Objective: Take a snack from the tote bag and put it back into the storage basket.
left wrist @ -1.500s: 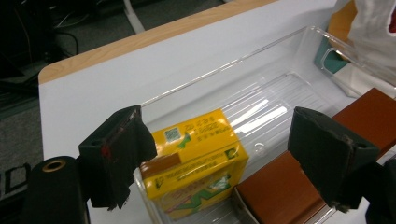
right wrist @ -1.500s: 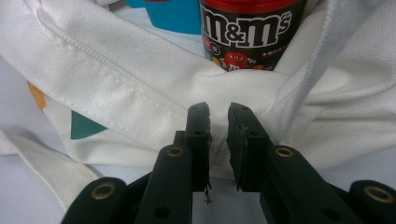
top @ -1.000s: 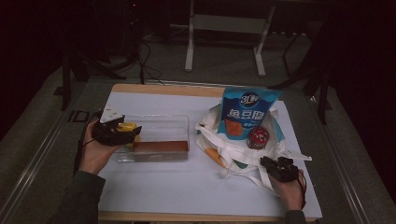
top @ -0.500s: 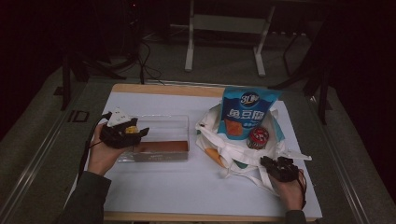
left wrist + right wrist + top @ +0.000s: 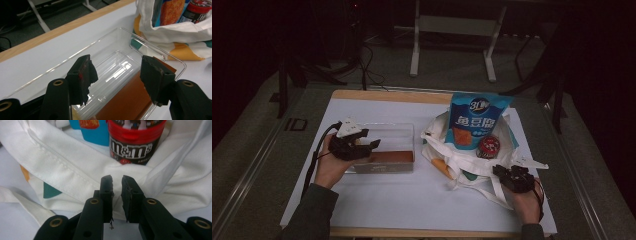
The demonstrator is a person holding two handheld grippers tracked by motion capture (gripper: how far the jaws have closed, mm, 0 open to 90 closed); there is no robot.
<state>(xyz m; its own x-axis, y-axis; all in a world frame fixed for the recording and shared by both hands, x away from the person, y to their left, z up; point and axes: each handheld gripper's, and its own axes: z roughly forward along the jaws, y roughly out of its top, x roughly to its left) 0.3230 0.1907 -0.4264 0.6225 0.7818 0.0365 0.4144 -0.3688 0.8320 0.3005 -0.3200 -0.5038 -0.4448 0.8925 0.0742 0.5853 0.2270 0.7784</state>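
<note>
**Clear box and cloth bag on the white-topped table**

Where the white sheet covers the table (image 5: 412, 200), two containers sit side by side toward its middle, the bag nearer the right edge. The larger is the white cloth bag (image 5: 462, 160), slumped open with its handles trailing toward the near edge; in it stand a blue snack pouch (image 5: 477, 122), upright and leaning on the bag's far wall, and just beside it a red-lidded candy tub (image 5: 488, 146), which the right gripper view shows as a dark M&M's tub (image 5: 132, 143) tucked behind the bag's hem. Left of the bag, close by it, lies the clear plastic box (image 5: 387, 147); an orange-brown flat piece (image 5: 125, 100) lies along its near side wall.

The left gripper (image 5: 362, 147) hangs over the box's left end; its jaws have just been closing, yet stand apart with nothing pressed between them (image 5: 115, 75). The right gripper (image 5: 512, 176) is at the bag's near right corner, its jaws (image 5: 116, 195) nearly together on the bag's cloth.
</note>
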